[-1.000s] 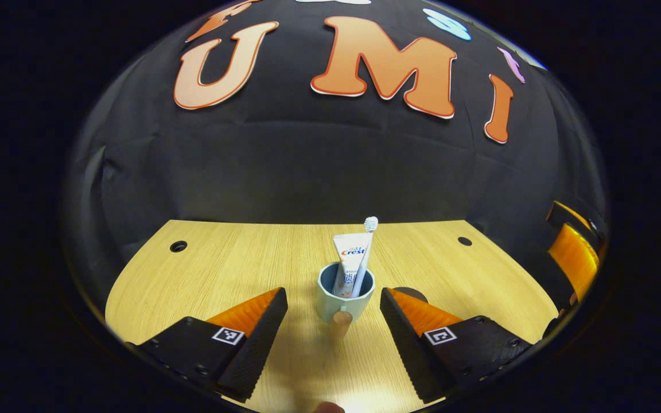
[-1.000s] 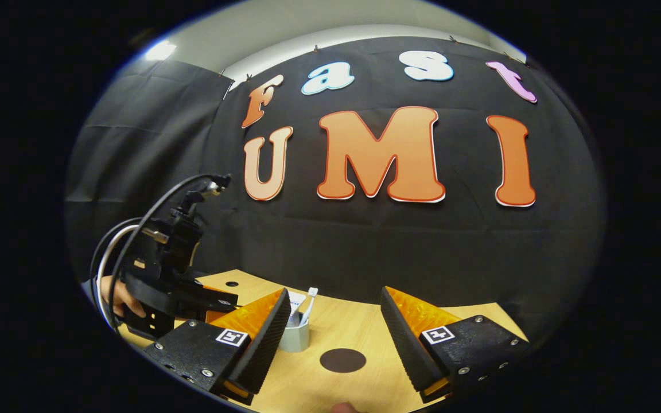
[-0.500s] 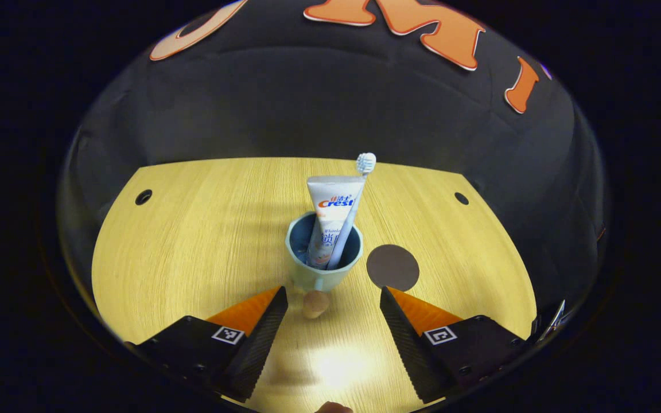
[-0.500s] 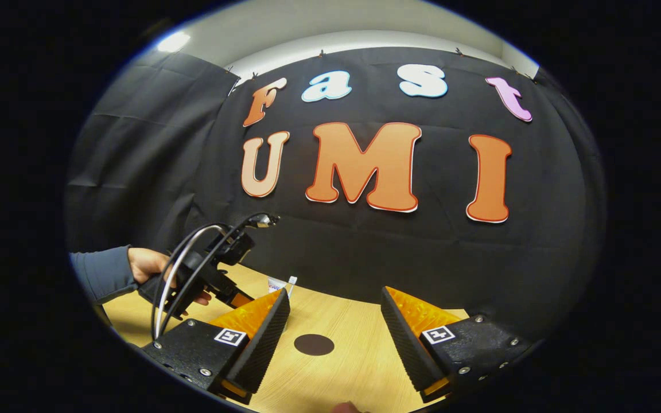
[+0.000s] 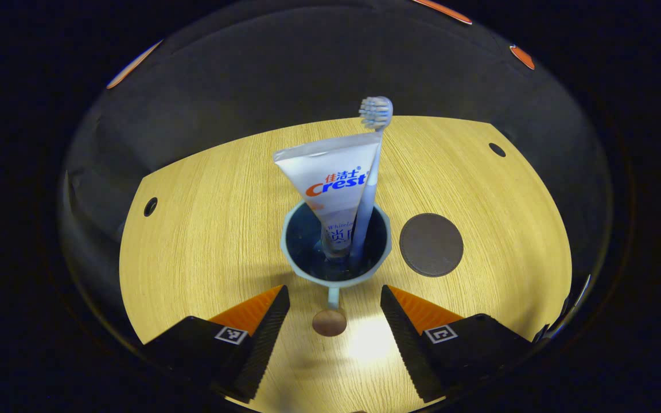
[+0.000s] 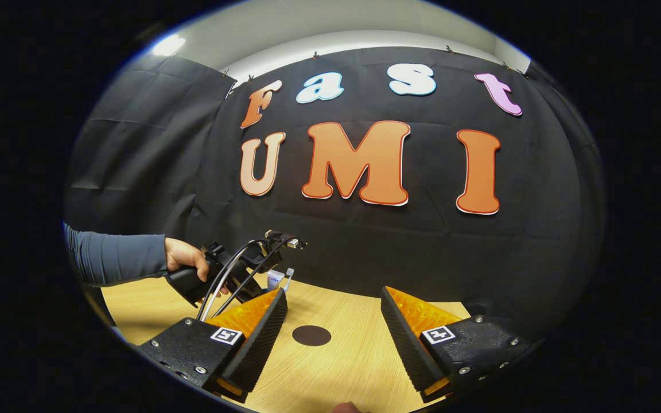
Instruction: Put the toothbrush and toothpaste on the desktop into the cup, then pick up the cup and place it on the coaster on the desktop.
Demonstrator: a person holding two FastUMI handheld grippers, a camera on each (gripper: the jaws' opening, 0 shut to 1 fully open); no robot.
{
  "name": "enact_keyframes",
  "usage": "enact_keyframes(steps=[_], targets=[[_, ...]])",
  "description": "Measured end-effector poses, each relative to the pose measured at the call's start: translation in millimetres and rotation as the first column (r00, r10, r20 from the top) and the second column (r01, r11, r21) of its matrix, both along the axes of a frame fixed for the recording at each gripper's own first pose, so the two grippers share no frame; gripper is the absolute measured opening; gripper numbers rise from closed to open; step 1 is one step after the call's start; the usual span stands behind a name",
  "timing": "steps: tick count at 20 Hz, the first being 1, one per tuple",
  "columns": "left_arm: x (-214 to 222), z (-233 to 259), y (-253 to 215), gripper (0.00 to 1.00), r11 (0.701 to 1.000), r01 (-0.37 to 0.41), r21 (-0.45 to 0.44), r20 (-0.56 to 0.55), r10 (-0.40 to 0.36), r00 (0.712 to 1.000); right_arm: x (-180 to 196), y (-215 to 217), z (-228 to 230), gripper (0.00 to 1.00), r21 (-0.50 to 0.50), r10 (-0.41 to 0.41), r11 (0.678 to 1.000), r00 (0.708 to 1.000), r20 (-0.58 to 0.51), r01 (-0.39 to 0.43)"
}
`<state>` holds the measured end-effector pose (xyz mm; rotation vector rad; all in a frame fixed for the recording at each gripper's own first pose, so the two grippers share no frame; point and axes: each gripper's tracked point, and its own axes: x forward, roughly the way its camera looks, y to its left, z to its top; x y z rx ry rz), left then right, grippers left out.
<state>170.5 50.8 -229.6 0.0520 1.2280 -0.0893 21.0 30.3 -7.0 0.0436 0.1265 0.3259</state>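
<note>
The cup (image 5: 335,248) stands on the worktop (image 5: 204,229), and the toothpaste (image 5: 333,189) and the toothbrush (image 5: 369,172) are both inside it, leaning up over the rim. So the first part of the task looks finished, and the step in hand is, in my judgement, the taking of the cup. The left gripper (image 5: 335,330) hangs above and just behind the cup, looking down into it, with its fingers wide apart and holding nothing. Between the fingers lies the cup's handle (image 5: 330,315), which ends in a round knob and points toward the gripper. The coaster (image 5: 431,245), a dark round disc, lies flat on the worktop just beside the cup, on its right in the left gripper view, and nothing is on it. The right gripper (image 6: 334,344) is held farther off, also with fingers wide and empty; in its view the coaster is on the worktop ahead, and a hand (image 6: 184,258) holds the left gripper over the cup. The next move probably needs the left fingers to come lower and close on the handle or on the rim, then lift the cup straight, so the tall toothpaste does not tip out, and set it in the middle of the coaster.
</note>
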Motion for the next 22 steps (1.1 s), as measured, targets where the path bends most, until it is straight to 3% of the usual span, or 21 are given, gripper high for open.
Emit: enact_keyframes(steps=[1, 3, 7, 8, 15, 22], targets=[[7, 9, 1, 0.84, 1.0, 0.0, 0.006, -0.005, 0.0, 1.0, -1, 0, -2, 0.98, 0.003, -0.004, 1.0, 1.0, -0.006, 0.004], [11, 6, -2, 0.68, 1.0, 0.003, 0.013, -0.031, -0.002, 1.0, -1, 1, -4, 0.98, 0.013, -0.003, 1.0, 1.0, -0.008, 0.003], [12, -10, -7, 0.46, 0.999, -0.031, 0.024, -0.038, 0.032, 0.999, -1, 0, -6, 0.98, 0.032, -0.018, 0.999, 1.0, -0.018, 0.019], [16, -13, -11, 0.28, 0.999, -0.033, 0.018, -0.038, 0.034, 0.999, -2, -1, -8, 0.98, 0.036, -0.024, 0.999, 0.999, -0.022, 0.025], [67, -42, -31, 0.22, 0.996, -0.085, -0.004, 0.011, 0.085, 0.996, -5, -16, -25, 0.98, 0.037, -0.053, 0.998, 0.998, -0.036, 0.054], [71, 12, -23, 0.22, 0.998, -0.064, -0.029, 0.08, 0.066, 0.995, -8, -22, -31, 0.98, 0.034, -0.072, 0.997, 0.997, -0.037, 0.073]])
